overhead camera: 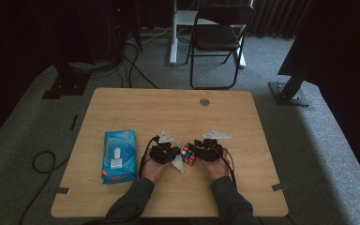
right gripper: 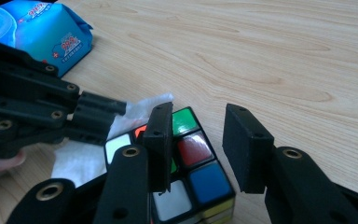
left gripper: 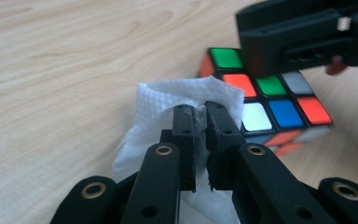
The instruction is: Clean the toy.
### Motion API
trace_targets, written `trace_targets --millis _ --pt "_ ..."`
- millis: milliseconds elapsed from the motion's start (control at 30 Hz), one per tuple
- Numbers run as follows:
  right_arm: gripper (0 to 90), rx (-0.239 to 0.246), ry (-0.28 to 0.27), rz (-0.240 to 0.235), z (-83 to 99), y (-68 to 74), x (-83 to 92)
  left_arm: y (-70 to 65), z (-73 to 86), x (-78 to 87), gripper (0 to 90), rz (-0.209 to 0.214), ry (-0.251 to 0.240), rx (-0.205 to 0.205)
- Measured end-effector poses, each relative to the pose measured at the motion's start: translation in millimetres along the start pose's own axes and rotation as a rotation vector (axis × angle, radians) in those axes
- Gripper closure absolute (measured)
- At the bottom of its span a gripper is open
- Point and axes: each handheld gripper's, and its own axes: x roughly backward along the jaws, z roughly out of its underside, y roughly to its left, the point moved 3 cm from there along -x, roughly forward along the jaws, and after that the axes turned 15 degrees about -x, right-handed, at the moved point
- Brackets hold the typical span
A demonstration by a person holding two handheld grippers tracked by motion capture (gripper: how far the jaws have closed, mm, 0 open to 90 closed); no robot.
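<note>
White tissue point(left gripper: 186, 100) clamped between closed jaws of left gripper point(left gripper: 198, 116), folded into a pad and pressed against cube point(left gripper: 270, 100) at its 9 o'clock side; probably held that way to wipe the cube's faces, judged from the contact and from the wipes pack nearby. Cube resting on table point(overhead camera: 168, 105) near the 6 o'clock edge, between both hands, seen in the high view at point(overhead camera: 188, 155). Right gripper point(right gripper: 196, 140) spread apart, one jaw over the cube's top face, the other clear of it toward 3 o'clock; no grip on the cube, though whether the near jaw touches the top cannot be told. Likely placed to brace or re-seat the cube while the tissue works the opposite side. Blue wipes pack point(overhead camera: 119, 156) lying flat at 9 o'clock of the left hand point(overhead camera: 155, 168), well apart from the cube, within easy reach for a fresh sheet. Right hand point(overhead camera: 217, 166) at 3 o'clock of the cube. Risk, as a judgement: unclamped cube free to slide toward 3 o'clock under tissue pressure; closing the right jaws across two opposite faces advisable before firmer wiping.
</note>
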Motion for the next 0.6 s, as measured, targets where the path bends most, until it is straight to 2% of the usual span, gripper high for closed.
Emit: trace_targets --millis 133,267,600 --pt "59.9 0.013 0.002 0.01 0.0 2.2 -0.4 -6.9 2.8 3.0 83.8 0.003 0.0 -0.005" --pt "57.7 0.022 0.005 0.025 -0.3 2.9 -0.4 -10.9 4.2 3.9 84.1 0.004 -0.006 0.009" --pt "54.2 0.046 0.016 0.063 -2.1 4.8 3.2 -14.8 6.5 4.0 83.8 0.012 -0.015 0.015"
